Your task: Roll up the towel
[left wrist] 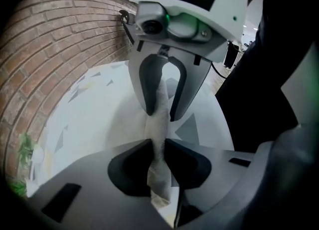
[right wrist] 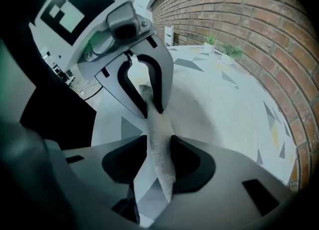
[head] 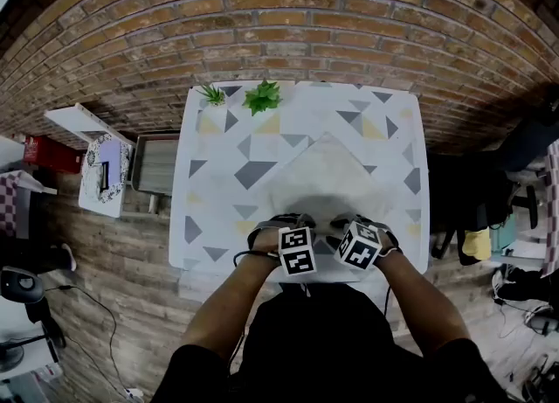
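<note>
A pale towel [head: 327, 178] lies corner-on across the table [head: 218, 209], which has a cloth patterned with triangles. Both grippers are at its near end, pointing steeply down, with a raised fold of towel [left wrist: 160, 124] running from one to the other. My left gripper [left wrist: 158, 154] pinches this fold, its jaws close together on the cloth. My right gripper [right wrist: 159, 146] has the thicker part of the fold [right wrist: 160, 169] between its jaws, which stand wider apart around it. In the head view the left gripper [head: 284, 222] and the right gripper [head: 345, 222] are side by side, almost touching.
Two small green plants [head: 262, 95] stand at the table's far edge against the brick wall [head: 279, 8]. A low white stand [head: 105, 170] and a grey crate [head: 155, 165] are left of the table. Dark bags [head: 524, 148] lie to the right.
</note>
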Tool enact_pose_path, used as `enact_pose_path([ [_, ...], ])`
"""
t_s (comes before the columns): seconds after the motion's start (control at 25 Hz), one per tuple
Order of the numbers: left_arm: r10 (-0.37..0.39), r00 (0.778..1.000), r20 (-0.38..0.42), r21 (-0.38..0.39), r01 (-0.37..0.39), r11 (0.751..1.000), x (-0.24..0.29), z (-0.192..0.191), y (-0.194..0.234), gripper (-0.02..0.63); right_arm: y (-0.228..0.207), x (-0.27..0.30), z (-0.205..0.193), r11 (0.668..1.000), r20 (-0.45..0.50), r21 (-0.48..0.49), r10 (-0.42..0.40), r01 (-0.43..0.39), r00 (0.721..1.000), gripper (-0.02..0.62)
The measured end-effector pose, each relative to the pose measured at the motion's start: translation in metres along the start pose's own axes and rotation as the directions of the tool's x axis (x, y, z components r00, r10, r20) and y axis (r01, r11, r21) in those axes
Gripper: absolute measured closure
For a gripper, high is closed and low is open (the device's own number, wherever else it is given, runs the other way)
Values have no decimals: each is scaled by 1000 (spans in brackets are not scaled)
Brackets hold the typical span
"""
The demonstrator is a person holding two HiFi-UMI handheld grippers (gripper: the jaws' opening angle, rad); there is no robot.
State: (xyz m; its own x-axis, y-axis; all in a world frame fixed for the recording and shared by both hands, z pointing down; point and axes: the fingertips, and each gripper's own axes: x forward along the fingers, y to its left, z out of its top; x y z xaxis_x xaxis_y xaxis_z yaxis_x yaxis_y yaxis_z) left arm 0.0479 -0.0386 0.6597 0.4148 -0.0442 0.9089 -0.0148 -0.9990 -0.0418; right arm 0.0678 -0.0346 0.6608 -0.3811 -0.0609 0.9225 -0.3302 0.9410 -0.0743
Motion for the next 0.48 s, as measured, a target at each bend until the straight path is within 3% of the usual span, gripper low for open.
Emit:
enact_pose_path([
  [0.08,-33,999,21,-45,34,998,-3,1,0,537,0,2,-1,1000,-13,-8,-2,2,1000,453],
  [0.16,-70,997,37,-74,73,995,-7,2,-3,549,5,0,0,999,-15,-4,36,-36,999,531],
  [0.24,-87,996,32,-60,88,994,-11,1,-7,551,11,-3,2,996,-7,14,86,-85,996,537],
  [0.4,-2,1000,-2,37,2,999,-10,2,-3,543,11,-5,-1,993,-1,58,105,-105,994,539],
  [0.48,55,998,-10,91,-54,994,-12,6,-1,495,10,-4,-2,987,8,101,121,-121,993,541],
])
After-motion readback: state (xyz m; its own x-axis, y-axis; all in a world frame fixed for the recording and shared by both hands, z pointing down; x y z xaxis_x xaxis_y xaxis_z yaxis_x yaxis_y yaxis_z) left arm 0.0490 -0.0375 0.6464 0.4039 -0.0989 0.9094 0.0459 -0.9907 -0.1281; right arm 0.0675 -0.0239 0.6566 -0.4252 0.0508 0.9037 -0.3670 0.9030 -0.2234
